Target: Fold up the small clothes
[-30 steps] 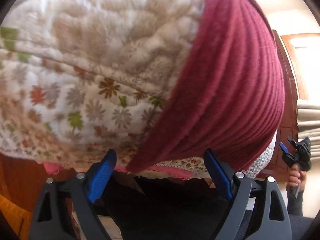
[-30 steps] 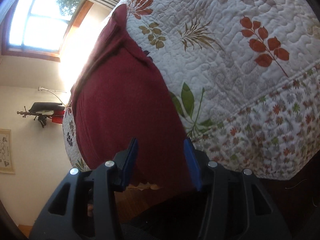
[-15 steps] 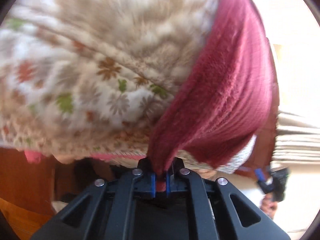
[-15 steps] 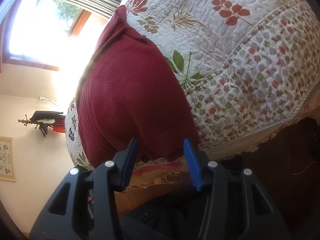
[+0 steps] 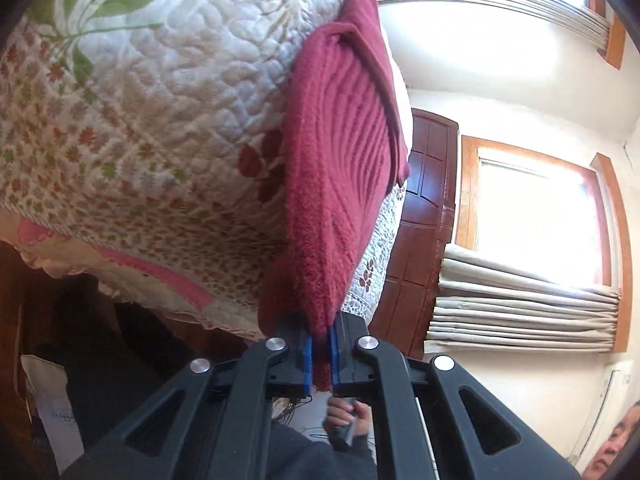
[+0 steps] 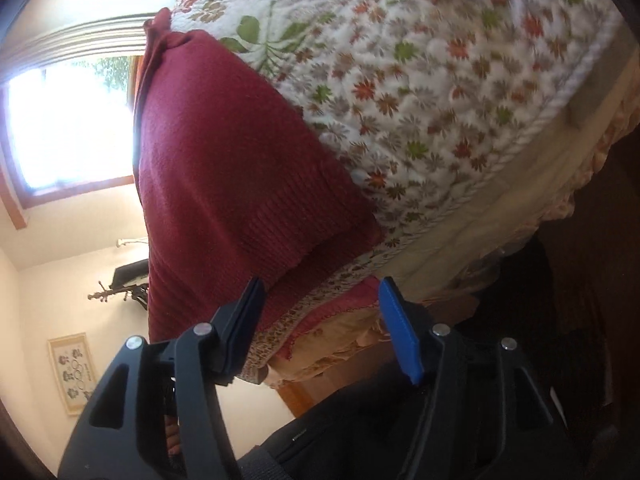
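Bedroom with bright windows [image 5: 536, 216] and a bed under a quilted leaf-print bedspread [image 5: 152, 128]. Maroon knit garment [image 5: 336, 168] spread on the bedspread, directly ahead of both tools, lower hem at the near edge of the bed. Left gripper [image 5: 320, 354]: blue pads pressed together, pinching one hem corner of the garment. Right gripper [image 6: 320, 328]: fingers spread wide, the opposite hem corner just ahead of its left finger, contact there apparently none, though blur leaves it uncertain.
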`<state>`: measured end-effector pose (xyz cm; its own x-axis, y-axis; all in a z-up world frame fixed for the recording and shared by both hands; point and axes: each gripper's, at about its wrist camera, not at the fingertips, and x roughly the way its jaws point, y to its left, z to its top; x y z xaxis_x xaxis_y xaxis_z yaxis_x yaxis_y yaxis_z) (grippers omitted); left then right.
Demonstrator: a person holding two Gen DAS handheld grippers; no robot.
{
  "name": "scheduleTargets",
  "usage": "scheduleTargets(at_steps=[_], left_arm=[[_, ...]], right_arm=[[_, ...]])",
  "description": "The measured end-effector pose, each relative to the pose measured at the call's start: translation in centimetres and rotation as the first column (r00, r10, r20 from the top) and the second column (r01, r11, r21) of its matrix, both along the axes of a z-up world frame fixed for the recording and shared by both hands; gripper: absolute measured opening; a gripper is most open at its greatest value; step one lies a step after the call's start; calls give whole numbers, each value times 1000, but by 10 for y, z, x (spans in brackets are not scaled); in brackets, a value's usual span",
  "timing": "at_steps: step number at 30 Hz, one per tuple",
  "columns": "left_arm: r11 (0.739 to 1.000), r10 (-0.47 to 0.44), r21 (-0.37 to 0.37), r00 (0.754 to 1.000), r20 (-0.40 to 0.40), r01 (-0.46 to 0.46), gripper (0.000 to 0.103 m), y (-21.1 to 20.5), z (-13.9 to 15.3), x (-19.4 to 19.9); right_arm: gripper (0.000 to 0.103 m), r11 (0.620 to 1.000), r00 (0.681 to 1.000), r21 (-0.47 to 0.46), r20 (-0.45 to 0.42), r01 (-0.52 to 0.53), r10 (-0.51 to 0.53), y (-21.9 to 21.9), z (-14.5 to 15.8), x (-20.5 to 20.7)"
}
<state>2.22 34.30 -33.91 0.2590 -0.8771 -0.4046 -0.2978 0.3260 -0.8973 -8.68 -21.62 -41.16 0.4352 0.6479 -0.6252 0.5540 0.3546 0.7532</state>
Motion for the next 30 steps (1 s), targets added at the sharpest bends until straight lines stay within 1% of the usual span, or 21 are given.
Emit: scheduleTargets(at_steps=[3,4,6,9,13,15,18,22,23,24,25,26,27,28,29,30], left_arm=[[1000,-10,-18,1000,-9,10,6,-7,9,4],[1000,-13,-24,1000,-8,12,6,-9,14,6],[999,-21,-30,1000,0,21,6,-10,23,12],[998,-36,-53,999,17,37,6,-13,42,17],[993,-55,-99,998,44,59,6,-22,67,24],[992,-69,-103,996,62,75,6,-27,77,27],[990,-82,-104,994,72,90,6,-31,86,31],[990,-89,-107,993,73,96,6,-33,87,33],[989,-88,-110,994,72,95,6,-33,86,33],[989,-87,-113,994,72,95,6,-33,85,33],[989,-85,-115,994,73,93,6,-33,85,32],[989,-79,-119,994,73,87,6,-32,84,31],[989,-74,-122,995,73,82,6,-29,82,30],[989,-67,-126,995,74,75,6,-27,81,28],[989,-56,-130,996,72,65,6,-25,75,26],[989,-45,-134,997,67,54,6,-21,70,23]], right_arm=[[65,989,997,126,-8,76,-76,9,-31,-5],[65,982,995,161,-5,98,-98,12,-38,-6],[68,968,991,216,10,129,-134,20,-47,-6],[70,951,985,267,32,156,-171,32,-54,-4],[73,931,974,315,68,186,-218,42,-55,-2],[73,918,965,340,82,206,-247,45,-56,-2],[74,897,951,370,91,243,-295,48,-60,-3],[74,860,933,425,84,284,-350,42,-74,0],[72,851,929,432,76,297,-362,42,-78,1],[64,840,923,445,70,310,-377,40,-81,0],[59,829,918,458,67,321,-392,39,-83,1],[48,823,912,463,71,328,-404,36,-82,1],[34,824,909,461,79,330,-408,33,-79,0],[27,829,909,450,82,332,-409,28,-77,-1],[8,836,908,431,83,339,-411,24,-73,-3],[7,841,905,414,88,348,-417,20,-67,-5]])
